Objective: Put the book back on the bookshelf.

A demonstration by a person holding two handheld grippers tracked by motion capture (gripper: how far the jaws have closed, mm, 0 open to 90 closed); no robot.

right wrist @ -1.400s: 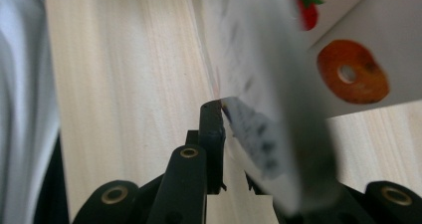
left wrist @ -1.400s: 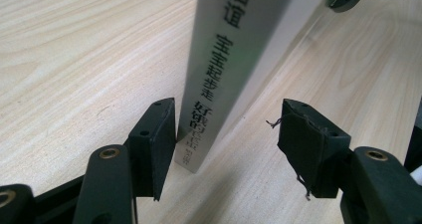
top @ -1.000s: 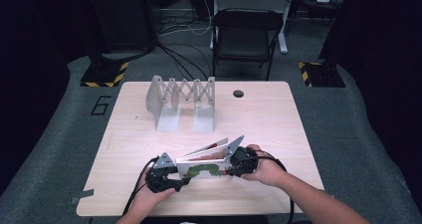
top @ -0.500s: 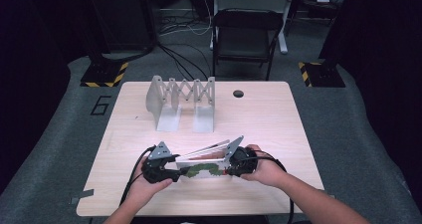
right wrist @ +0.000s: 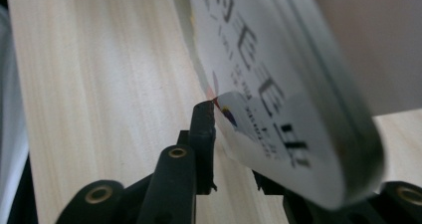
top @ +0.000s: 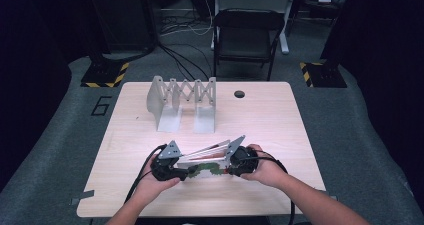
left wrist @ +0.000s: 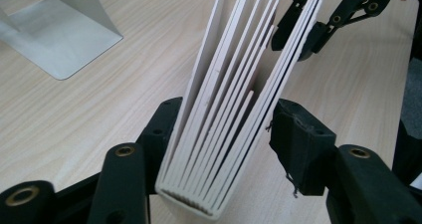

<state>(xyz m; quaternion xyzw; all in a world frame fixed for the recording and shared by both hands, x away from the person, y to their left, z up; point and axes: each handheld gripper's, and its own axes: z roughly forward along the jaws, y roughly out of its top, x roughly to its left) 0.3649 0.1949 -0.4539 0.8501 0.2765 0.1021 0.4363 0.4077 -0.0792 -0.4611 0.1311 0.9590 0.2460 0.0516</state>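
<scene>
Book [top: 206, 161] held between both tools, low over the near part of the table [top: 280, 120]. Left tool [left wrist: 224, 149] straddles the spine end; its jaws stand a little wider than the book, the right one apart from the cover, so probably steadying rather than clamping. Right tool [right wrist: 234, 149] pinches the cover's edge, jaws narrow. Thick white board pages fan apart away from the left tool; printed cover. Beyond both tools, well apart: grey expanding rack [top: 182, 102].
</scene>
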